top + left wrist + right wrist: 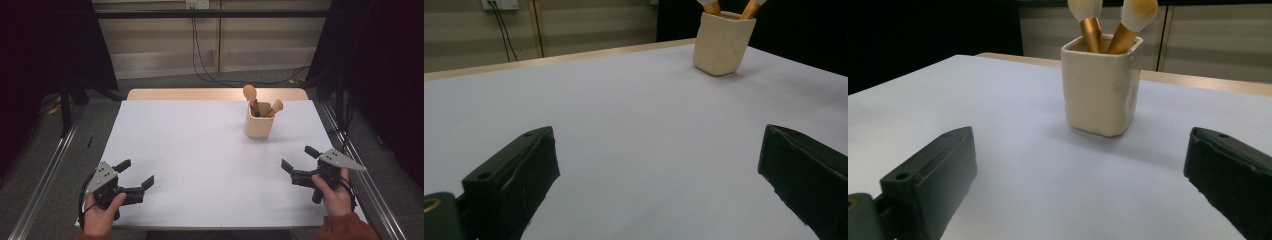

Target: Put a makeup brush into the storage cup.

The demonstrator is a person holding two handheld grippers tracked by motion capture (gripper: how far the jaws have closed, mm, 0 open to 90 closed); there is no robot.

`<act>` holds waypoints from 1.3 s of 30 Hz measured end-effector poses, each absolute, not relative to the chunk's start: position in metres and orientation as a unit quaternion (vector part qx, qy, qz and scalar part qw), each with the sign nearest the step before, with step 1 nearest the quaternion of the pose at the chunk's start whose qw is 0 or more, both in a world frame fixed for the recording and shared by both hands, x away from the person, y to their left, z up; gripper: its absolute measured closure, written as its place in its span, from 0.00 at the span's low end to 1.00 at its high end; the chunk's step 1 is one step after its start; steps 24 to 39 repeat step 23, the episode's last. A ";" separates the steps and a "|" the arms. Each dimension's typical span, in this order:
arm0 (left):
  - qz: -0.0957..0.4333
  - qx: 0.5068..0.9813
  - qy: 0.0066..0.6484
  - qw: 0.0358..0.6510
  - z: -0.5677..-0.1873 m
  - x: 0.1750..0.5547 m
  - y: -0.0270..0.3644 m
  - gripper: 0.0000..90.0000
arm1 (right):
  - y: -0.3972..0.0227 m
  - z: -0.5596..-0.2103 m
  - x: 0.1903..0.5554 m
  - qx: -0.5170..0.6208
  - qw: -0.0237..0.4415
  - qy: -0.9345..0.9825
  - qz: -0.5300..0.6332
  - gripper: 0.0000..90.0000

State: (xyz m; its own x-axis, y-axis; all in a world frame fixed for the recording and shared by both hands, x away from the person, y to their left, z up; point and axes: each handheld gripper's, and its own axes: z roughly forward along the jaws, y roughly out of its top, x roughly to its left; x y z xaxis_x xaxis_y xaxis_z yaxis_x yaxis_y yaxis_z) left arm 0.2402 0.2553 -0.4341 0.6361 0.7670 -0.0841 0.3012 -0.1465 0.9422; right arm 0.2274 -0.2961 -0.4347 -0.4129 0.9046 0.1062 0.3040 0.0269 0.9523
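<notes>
Both claws idle, jaws spread wide.
Left gripper (135,176) and right gripper (296,161) hold nothing; cup (259,125) (two brushes (250,93) inside) stands apart.

A cream square cup (259,126) stands upright holding two brushes (255,101).

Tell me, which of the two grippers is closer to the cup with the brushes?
Right. The right gripper is just in front of the cup, slightly to its right. The left gripper is far across the table, near its front left corner.
</notes>
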 end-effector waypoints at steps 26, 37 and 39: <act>0.211 0.731 0.366 0.536 -0.436 0.242 0.252 0.03 | -0.317 -0.449 0.192 0.485 0.281 0.637 0.529 0.00; 0.211 0.731 0.366 0.536 -0.436 0.242 0.252 0.03 | -0.317 -0.449 0.192 0.485 0.281 0.637 0.529 0.00; 0.211 0.731 0.366 0.536 -0.436 0.242 0.252 0.03 | -0.317 -0.449 0.192 0.485 0.281 0.637 0.529 0.00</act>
